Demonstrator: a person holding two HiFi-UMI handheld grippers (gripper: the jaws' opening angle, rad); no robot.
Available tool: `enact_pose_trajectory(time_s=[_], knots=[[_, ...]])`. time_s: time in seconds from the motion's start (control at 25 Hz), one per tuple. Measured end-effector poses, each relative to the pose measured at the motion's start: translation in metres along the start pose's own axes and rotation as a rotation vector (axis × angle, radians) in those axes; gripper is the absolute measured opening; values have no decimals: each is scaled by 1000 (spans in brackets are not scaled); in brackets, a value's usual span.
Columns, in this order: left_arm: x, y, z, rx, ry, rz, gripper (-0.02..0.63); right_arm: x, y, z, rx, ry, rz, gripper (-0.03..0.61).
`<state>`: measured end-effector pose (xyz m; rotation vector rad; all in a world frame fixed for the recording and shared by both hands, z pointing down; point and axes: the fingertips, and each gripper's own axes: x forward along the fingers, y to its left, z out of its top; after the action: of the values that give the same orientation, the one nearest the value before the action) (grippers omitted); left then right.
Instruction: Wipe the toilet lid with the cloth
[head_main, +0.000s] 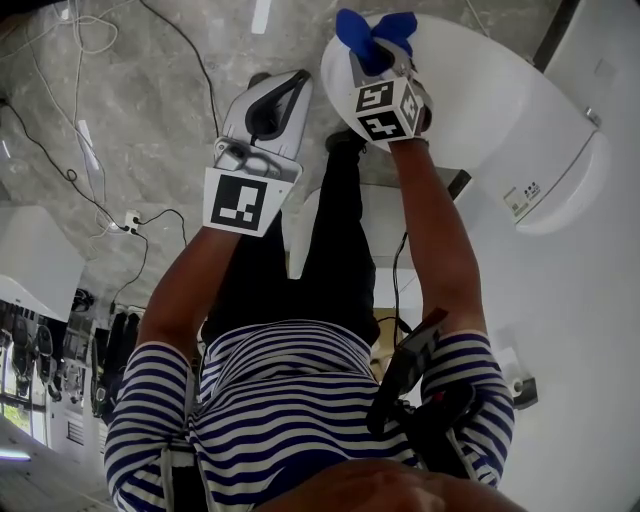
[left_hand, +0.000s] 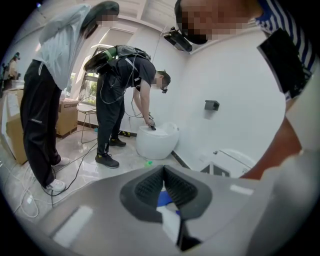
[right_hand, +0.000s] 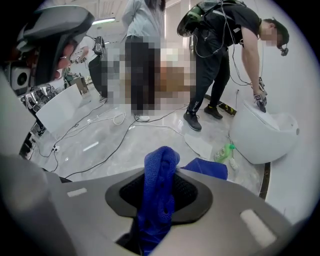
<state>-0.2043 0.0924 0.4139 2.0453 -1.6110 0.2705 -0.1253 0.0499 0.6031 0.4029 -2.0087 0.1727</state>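
Right now my right gripper (head_main: 385, 58) is clamped on the blue cloth (head_main: 364, 36). Its own view shows the jaws closed on one bunched fold, with the rest of the cloth (right_hand: 160, 172) standing up past the tips. In the head view the cloth sits over one rounded end of the toilet lid (head_main: 490, 100), the end nearest my other tool. I cannot tell whether it presses on the lid or hangs just above it. My left gripper (head_main: 288, 88) is off the lid, just beside that same end, with its jaws brought together and nothing between them.

I judge the wipe barely started, since nearly all of the lid lies bare beyond the cloth.

The grip worries me most. Only a fold is pinched, so drag across the lid could tug the cloth out of the jaws and leave it lying there.

The right gripper's view also looks out over the floor (head_main: 150, 120) rather than down at the lid. If I lower it at this angle, the hard tips may reach the lid before the cloth does and scrape it.

The idle left gripper is close enough to the lid's end to knock it on a wide sweep. Cables (head_main: 195, 62) trail over the floor off that end too, and a sidestep could snag them.
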Motion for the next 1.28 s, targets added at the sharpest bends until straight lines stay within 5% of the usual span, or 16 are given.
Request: enact_pose_trajectory(time_s=[1.28], knots=[[2, -56, -3, 27, -15, -55, 3, -47, 133, -86, -55, 61, 198, 115]])
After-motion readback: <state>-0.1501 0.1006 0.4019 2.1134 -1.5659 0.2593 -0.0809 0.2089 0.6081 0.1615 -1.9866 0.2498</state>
